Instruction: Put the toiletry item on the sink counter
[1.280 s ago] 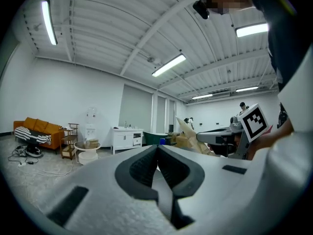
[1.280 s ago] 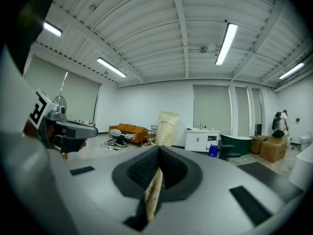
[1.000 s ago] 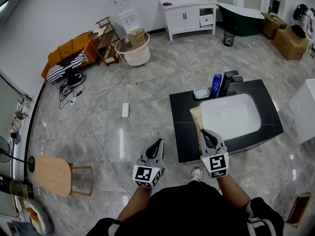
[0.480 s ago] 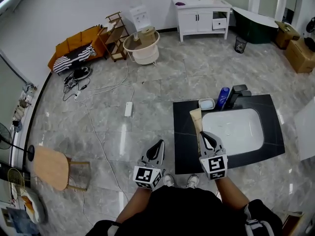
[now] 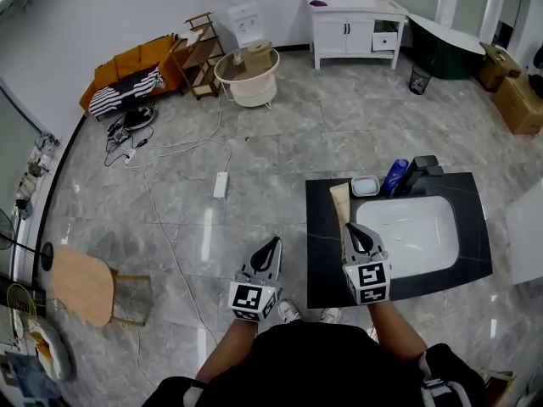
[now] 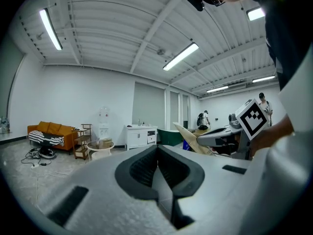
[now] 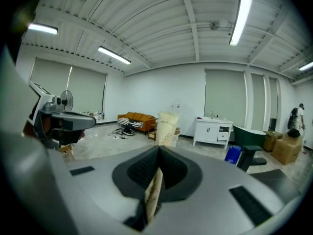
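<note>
My right gripper (image 5: 355, 230) is shut on the lower end of a beige toiletry tube (image 5: 340, 205). The tube points away from me over the left part of the black sink counter (image 5: 323, 268). In the right gripper view the tube (image 7: 166, 128) sticks up between the closed jaws of that gripper (image 7: 159, 152). The white basin (image 5: 407, 236) lies to the right of the tube. My left gripper (image 5: 272, 245) hangs over the floor left of the counter, shut and empty; the left gripper view shows the gripper (image 6: 157, 149) with its jaws together.
A blue bottle (image 5: 394, 176), a soap dish (image 5: 366, 186) and a dark faucet (image 5: 421, 172) stand at the counter's far edge. A power strip with cable (image 5: 220, 185) lies on the floor to the left. A wooden stool (image 5: 81, 285) stands at the near left. A white vanity (image 5: 356, 25) is far back.
The head view has drifted, so the counter now sits slightly lower and further right. The right gripper still holds the tube over the counter's left part; the left gripper has hardly moved.
</note>
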Tool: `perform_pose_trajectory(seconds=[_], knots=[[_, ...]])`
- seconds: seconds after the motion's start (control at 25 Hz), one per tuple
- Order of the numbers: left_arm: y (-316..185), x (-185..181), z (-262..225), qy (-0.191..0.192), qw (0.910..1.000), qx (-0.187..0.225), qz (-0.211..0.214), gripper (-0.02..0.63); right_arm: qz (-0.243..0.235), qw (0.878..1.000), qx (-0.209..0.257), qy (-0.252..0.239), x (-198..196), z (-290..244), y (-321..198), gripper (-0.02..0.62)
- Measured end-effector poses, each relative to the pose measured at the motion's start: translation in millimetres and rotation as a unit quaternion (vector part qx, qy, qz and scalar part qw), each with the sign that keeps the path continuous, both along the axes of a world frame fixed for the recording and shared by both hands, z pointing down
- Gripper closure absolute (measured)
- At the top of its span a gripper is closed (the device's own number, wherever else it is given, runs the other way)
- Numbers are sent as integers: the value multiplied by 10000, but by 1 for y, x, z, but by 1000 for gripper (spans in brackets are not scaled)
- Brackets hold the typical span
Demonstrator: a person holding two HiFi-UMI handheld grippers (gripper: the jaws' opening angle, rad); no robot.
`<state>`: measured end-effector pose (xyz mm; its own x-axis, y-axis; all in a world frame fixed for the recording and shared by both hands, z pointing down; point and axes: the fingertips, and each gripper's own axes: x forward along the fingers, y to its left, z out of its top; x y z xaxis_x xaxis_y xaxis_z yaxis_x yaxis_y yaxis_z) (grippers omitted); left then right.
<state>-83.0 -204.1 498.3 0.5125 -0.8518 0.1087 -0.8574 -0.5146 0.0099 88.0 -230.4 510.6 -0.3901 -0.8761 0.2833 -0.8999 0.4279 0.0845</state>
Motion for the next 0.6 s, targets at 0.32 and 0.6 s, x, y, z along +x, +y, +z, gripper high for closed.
perform_pose_trajectory(seconds=[0.32,0.6], knots=[[-5,-7,20,-49,9999,-158,17,598,213,9984,-428,296,11,45,-16,588],[-3,-7,38,-162,9992,-357,42,598,433,9912,-1156,480,22,113,-27,588]])
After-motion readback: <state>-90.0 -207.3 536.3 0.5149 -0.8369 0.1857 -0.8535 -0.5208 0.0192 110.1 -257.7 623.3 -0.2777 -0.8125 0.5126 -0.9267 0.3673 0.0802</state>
